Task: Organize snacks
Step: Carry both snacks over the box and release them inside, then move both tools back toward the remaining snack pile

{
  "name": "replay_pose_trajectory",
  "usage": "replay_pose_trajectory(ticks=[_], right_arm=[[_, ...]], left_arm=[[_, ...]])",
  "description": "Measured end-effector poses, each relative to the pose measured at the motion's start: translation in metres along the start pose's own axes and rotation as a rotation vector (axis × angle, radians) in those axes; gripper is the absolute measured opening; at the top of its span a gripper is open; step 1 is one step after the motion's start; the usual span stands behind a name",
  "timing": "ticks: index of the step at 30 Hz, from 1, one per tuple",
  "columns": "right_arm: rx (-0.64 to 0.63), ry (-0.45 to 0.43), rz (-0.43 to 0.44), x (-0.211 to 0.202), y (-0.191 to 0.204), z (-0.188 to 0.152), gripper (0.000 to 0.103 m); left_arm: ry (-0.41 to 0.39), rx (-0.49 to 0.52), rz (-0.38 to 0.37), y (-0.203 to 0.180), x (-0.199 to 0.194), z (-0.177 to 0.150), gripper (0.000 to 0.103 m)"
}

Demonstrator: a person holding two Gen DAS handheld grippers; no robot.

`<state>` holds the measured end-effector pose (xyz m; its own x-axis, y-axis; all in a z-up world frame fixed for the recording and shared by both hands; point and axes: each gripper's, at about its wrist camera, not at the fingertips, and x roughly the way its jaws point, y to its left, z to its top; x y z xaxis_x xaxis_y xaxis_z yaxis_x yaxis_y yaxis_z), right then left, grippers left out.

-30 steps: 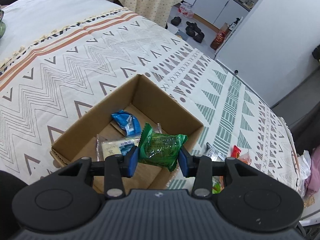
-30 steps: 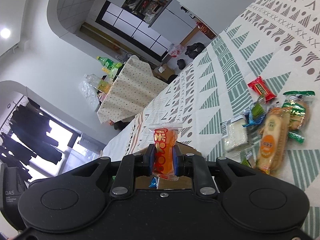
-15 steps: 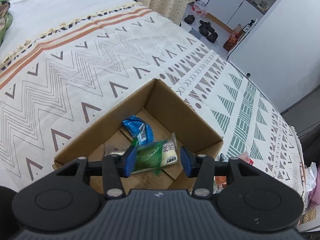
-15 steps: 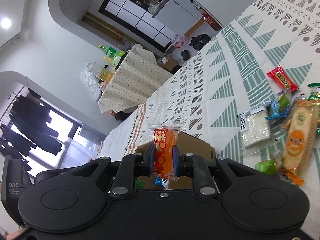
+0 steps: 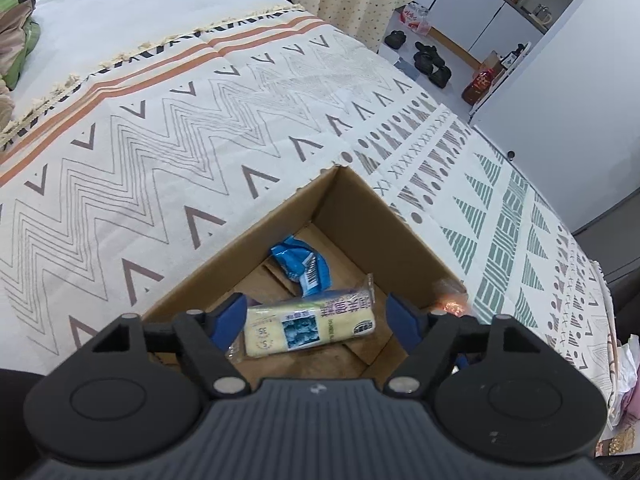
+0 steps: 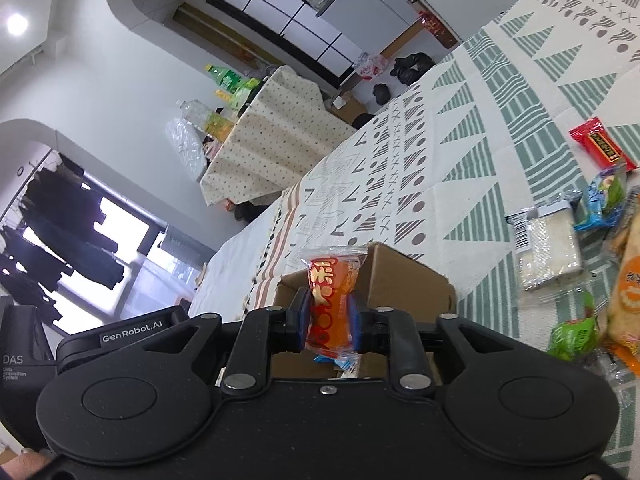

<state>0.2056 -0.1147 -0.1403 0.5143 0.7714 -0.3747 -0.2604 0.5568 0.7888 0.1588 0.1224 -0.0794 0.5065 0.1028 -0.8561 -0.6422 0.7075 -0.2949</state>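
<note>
In the left wrist view an open cardboard box (image 5: 384, 220) sits on the patterned cloth. Inside lie a blue packet (image 5: 304, 264) and a pale yellow bar packet (image 5: 308, 328). My left gripper (image 5: 320, 316) is open and empty above the box, its jaws wide on either side of the yellow packet. The green packet it held is out of sight. In the right wrist view my right gripper (image 6: 330, 316) is shut on an orange-red snack packet (image 6: 334, 288), held upright just in front of the box (image 6: 404, 280).
Loose snacks lie on the cloth to the right of the box: a red packet (image 6: 602, 146), a white wafer pack (image 6: 548, 248), a blue-green packet (image 6: 606, 196), an orange biscuit pack (image 6: 628, 288) and a green packet (image 6: 572, 332). The left gripper's body (image 6: 24, 360) shows at the left edge.
My left gripper has opened and let the green packet go into the box, then drawn back. My right gripper has carried the orange-red packet closer to the box.
</note>
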Motion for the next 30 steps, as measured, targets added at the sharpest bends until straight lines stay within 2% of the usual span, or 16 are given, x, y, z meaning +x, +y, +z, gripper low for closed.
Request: replay_pose_trajectory(ticks=[7,11,13,20,24,30], right_arm=[[0.016,-0.024,0.014,-0.014,0.001,0.002,0.043],[0.015,-0.036,0.008,-0.03,0.002,0.002,0.046],[0.013,-0.042,-0.001,-0.038,0.001,0.003,0.053],[-0.006,-0.066,-0.043,-0.062,0.001,0.007,0.067],[0.008,-0.099,-0.061,-0.081,-0.003,0.011,0.08],[0.018,-0.13,-0.1,-0.108,-0.011,0.019,0.089]], left_arm=[[-0.003,0.014,0.023,-0.001,-0.006,-0.008,0.082],[-0.026,0.032,0.021,-0.004,-0.014,-0.015,0.091],[-0.026,0.044,0.022,-0.007,-0.017,-0.018,0.093],[-0.004,0.067,-0.011,-0.019,-0.026,-0.032,0.099],[0.001,0.078,-0.036,-0.027,-0.031,-0.042,0.101],[0.011,0.095,-0.068,-0.039,-0.036,-0.057,0.103]])
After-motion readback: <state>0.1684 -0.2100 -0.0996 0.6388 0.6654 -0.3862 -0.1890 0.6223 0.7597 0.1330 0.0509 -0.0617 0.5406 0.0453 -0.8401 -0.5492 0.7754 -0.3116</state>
